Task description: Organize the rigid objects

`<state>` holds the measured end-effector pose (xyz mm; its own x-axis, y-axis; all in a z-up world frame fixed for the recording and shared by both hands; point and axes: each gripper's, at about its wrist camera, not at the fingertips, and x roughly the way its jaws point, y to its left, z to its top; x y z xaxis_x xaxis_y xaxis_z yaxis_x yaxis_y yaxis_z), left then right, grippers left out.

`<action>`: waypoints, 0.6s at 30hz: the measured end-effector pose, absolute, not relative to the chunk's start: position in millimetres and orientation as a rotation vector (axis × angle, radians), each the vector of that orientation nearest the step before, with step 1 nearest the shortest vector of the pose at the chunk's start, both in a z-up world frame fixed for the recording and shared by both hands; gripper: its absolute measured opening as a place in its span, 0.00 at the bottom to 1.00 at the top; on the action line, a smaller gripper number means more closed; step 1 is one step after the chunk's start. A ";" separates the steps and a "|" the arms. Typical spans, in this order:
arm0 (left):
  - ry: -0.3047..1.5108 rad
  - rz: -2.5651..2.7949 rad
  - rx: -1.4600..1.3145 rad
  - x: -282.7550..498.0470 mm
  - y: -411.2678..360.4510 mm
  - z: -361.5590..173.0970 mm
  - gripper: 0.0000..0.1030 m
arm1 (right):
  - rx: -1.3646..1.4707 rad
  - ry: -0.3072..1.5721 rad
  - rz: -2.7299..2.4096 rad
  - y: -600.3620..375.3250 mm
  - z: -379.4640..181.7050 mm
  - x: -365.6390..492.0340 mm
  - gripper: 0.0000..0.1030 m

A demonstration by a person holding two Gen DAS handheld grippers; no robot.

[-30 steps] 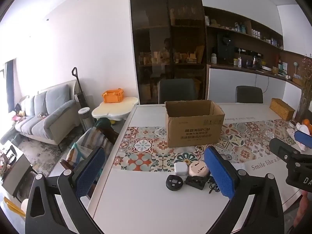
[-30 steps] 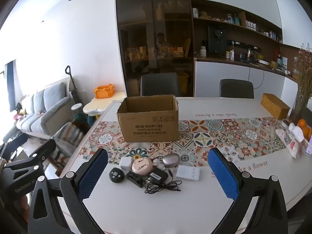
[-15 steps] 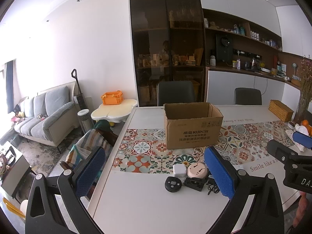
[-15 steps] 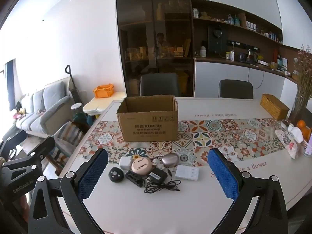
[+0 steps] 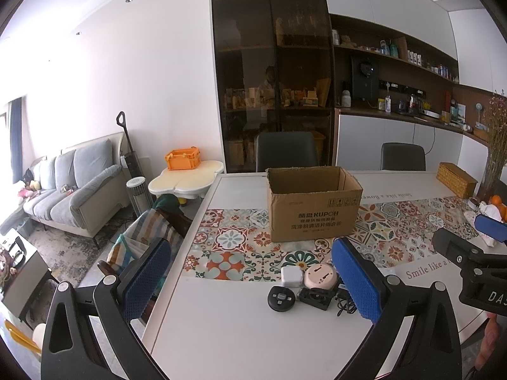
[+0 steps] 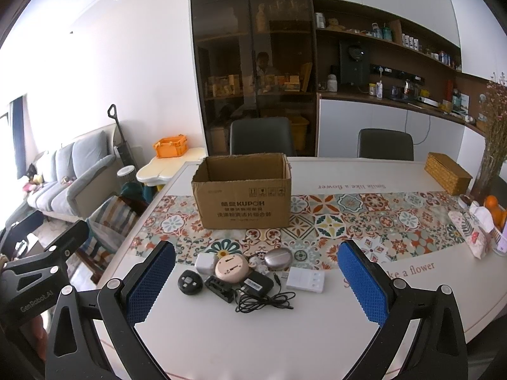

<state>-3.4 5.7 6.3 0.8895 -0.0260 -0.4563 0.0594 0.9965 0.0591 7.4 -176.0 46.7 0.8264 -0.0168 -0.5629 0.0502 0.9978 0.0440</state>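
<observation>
An open cardboard box (image 6: pixel 242 190) stands on the tiled runner of the white table (image 6: pixel 221 332); it also shows in the left wrist view (image 5: pixel 313 202). In front of it lie small items: a black round device (image 6: pixel 189 281), a white cube charger (image 6: pixel 205 262), a pink round case (image 6: pixel 231 269), a silver oval case (image 6: pixel 278 257), a black adapter with cable (image 6: pixel 258 286), a black clip (image 6: pixel 219 287) and a white flat block (image 6: pixel 305 280). My right gripper (image 6: pixel 256 288) is open above the pile. My left gripper (image 5: pixel 250 280) is open, left of the pile.
A wicker box (image 6: pixel 446 172), a vase of dried flowers (image 6: pixel 492 145), oranges (image 6: pixel 494 209) and a patterned pouch (image 6: pixel 472 234) sit at the table's right end. Chairs (image 6: pixel 259 136) stand behind the table. A chair with striped cloth (image 6: pixel 111 218) is at the left edge.
Both grippers have risen slightly and stayed open. The items on the table have not moved.
</observation>
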 end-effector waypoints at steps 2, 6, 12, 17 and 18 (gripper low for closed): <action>0.472 -0.044 0.073 -3.4 5.5 6.3 1.00 | 0.057 0.597 -0.035 -175.1 45.8 8.2 1.00; 0.472 -0.044 0.072 -3.5 5.8 6.3 1.00 | 0.056 0.597 -0.036 -174.6 45.4 8.2 1.00; 0.470 -0.044 0.073 -4.5 6.3 8.2 1.00 | 0.056 0.599 -0.034 -173.7 45.6 9.1 1.00; 0.470 -0.043 0.072 -4.7 6.1 8.6 1.00 | 0.053 0.598 -0.031 -171.8 44.9 10.1 1.00; 0.470 -0.043 0.073 -4.5 6.0 8.5 1.00 | 0.052 0.599 -0.030 -171.1 44.7 10.3 1.00</action>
